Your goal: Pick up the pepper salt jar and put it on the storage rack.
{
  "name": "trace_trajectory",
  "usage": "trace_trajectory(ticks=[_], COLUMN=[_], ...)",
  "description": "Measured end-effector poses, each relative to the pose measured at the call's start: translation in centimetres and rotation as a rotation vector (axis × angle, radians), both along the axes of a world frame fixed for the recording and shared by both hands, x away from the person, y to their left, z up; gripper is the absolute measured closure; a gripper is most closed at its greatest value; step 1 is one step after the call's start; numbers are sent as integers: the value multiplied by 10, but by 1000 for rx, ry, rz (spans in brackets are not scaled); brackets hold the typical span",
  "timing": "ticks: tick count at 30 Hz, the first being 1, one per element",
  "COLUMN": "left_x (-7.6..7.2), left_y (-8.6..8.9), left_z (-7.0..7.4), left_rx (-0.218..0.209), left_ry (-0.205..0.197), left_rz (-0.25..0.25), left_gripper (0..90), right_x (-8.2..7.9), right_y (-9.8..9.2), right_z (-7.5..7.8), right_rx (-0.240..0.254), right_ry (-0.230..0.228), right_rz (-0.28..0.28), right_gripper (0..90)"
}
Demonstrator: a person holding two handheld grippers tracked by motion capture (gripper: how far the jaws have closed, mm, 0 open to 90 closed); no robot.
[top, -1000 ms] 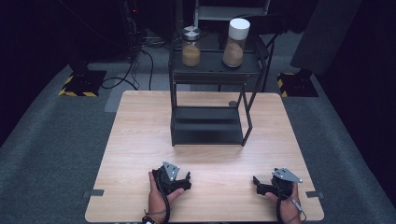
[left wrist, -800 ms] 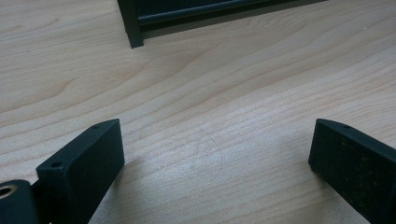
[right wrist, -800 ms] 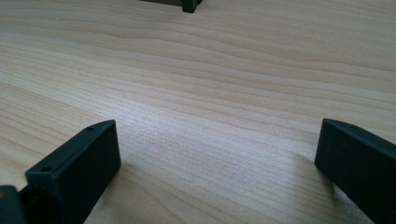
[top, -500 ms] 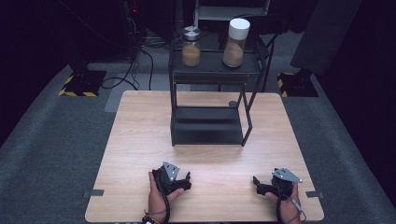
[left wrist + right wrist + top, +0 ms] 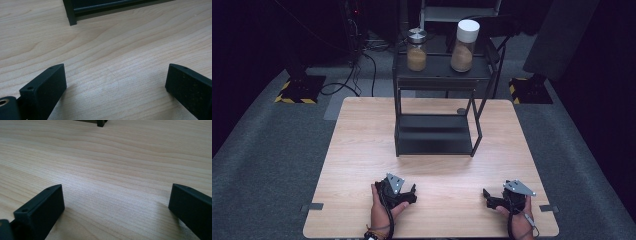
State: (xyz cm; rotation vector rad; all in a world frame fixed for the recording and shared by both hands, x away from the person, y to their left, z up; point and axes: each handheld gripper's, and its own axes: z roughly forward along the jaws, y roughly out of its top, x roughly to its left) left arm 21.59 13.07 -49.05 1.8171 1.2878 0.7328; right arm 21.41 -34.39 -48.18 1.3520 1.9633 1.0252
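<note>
Both tongs are resting low on the near part of the desk (image 5: 362,150), on the person's side of the black two-tier rack (image 5: 435,115). The left tongs (image 5: 411,192) are lying with jaws spread wide and nothing between them; in the left gripper view, a near foot of the rack (image 5: 71,20) is standing just ahead. The right tongs (image 5: 488,196) are likewise spread and empty, sitting farther to the rack's right and well apart from it. On the rack's top shelf two jars are standing side by side: the metal-lidded jar (image 5: 416,50) at left, the white-lidded jar (image 5: 464,46) at right, both part-filled with brown powder.

Likely hazard: the jars are sitting high and at the rack's far side, so a reach over the frame is probably risking a knock on the rail, or a tall jar tipping if pinched near its lid.

Compared with the frames a second and half a second earlier, nothing is differing visibly; hands, tongs and jars are occupying the same places.
</note>
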Motion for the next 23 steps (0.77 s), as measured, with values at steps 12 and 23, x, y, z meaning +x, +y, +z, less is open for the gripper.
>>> trace_trajectory(ticks=[12, 23], left_x=[0, -1], left_y=[0, 0], left_z=[0, 0], left_rx=[2, 9], left_ry=[-1, -5], left_rz=[0, -4], left_gripper=[31, 31], right_x=[0, -1], right_y=[0, 2], right_z=[0, 0], right_rx=[0, -5], right_ry=[0, -4], right_rz=[-3, -5], right_gripper=[0, 0])
